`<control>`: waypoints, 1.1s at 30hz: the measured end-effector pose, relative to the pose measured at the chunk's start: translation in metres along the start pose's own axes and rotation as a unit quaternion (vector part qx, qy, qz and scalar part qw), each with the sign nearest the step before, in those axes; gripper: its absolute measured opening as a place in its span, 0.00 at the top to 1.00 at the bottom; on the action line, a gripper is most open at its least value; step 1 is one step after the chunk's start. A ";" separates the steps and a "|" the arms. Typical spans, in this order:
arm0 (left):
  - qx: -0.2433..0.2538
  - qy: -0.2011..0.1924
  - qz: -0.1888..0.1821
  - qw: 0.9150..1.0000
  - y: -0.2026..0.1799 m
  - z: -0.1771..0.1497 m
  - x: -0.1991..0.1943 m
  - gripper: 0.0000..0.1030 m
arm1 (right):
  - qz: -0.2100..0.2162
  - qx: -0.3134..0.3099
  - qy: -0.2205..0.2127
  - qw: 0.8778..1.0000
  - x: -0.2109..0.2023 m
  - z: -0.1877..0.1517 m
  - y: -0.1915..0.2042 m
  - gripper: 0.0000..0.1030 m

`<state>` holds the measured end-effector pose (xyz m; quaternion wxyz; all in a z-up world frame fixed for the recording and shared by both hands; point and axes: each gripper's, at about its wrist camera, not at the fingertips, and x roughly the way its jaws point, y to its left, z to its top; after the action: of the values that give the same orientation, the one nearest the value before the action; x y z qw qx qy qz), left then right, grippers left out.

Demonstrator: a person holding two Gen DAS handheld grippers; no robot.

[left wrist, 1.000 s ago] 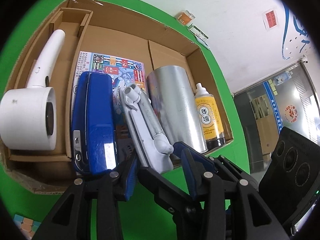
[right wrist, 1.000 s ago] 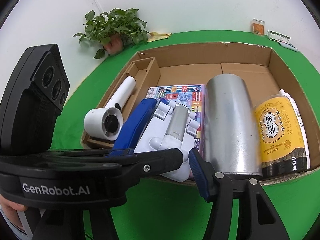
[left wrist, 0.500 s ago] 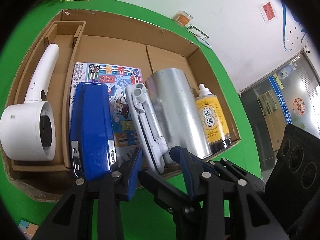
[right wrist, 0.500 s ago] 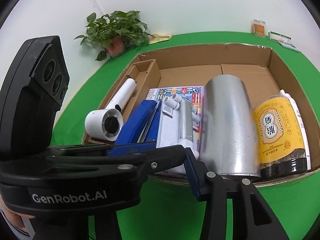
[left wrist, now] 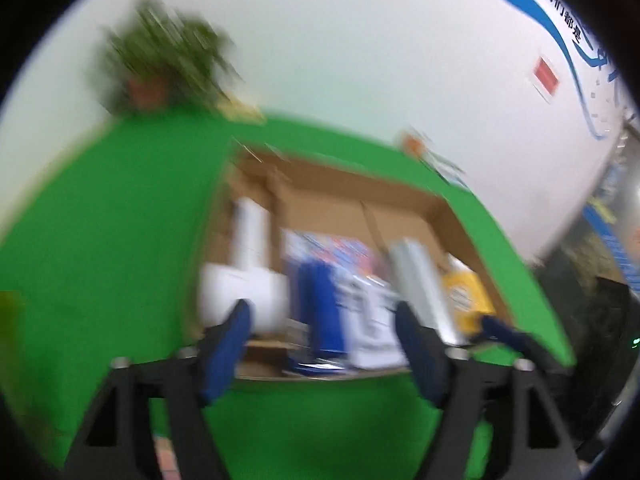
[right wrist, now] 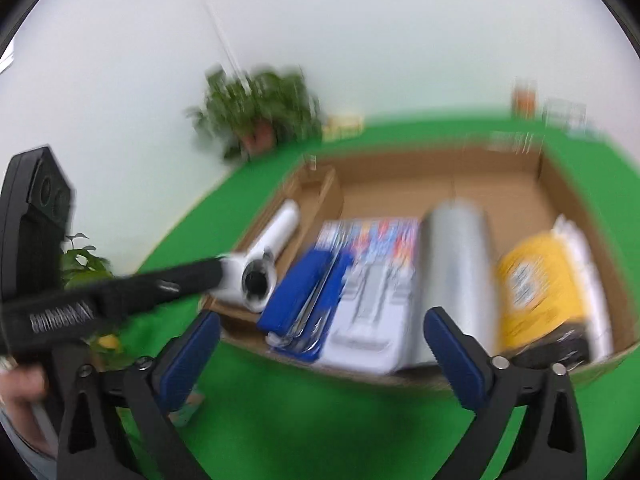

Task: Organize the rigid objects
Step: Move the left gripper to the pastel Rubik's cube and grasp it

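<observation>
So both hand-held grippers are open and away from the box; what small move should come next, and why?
Probably hold back a moment and check the box. The left hand-held gripper and right hand-held gripper are open and hold nothing, while the hair dryer, stapler, silver cylinder and yellow bottle all lie side by side inside the cardboard box.

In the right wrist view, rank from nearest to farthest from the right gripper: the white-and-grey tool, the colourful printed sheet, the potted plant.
From the right gripper, which is open:
1. White-and-grey tool, at the near edge of the cardboard box, just ahead.
2. Colourful printed sheet, flat on the box floor behind it.
3. Potted plant, beyond the box, far left by the wall.
</observation>
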<state>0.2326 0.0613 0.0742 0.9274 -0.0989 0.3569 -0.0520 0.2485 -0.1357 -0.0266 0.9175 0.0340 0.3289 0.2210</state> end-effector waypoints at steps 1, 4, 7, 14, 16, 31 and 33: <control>0.008 -0.024 0.027 0.999 0.003 -0.006 -0.012 0.15 | -0.004 -0.005 0.000 1.000 -0.002 -0.003 -0.002 0.01; 0.033 -0.051 0.108 0.992 0.018 -0.031 -0.035 0.14 | 0.024 0.015 -0.007 1.000 -0.017 -0.018 -0.012 0.01; 0.016 -0.001 0.137 0.990 0.043 -0.054 -0.033 0.14 | 0.056 0.004 -0.006 0.998 -0.028 -0.036 -0.003 0.00; -0.079 0.125 0.104 0.984 0.098 -0.090 0.004 0.16 | 0.150 -0.033 0.065 0.986 -0.030 -0.088 0.034 0.01; -0.096 0.155 0.067 0.981 0.101 -0.099 0.015 0.25 | 0.159 -0.045 0.075 0.983 -0.032 -0.098 0.042 0.01; -0.032 0.278 -0.178 0.943 -0.085 -0.161 0.043 0.38 | 0.142 -0.049 0.132 0.980 -0.094 -0.146 -0.017 0.01; -0.016 0.284 -0.194 0.939 -0.099 -0.167 0.036 0.36 | 0.127 -0.051 0.137 0.981 -0.101 -0.153 -0.029 0.01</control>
<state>0.1447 -0.0657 -0.0489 0.7579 -0.1620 0.5798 -0.2513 0.0955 -0.2183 -0.0927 0.8284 -0.0022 0.4330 0.3553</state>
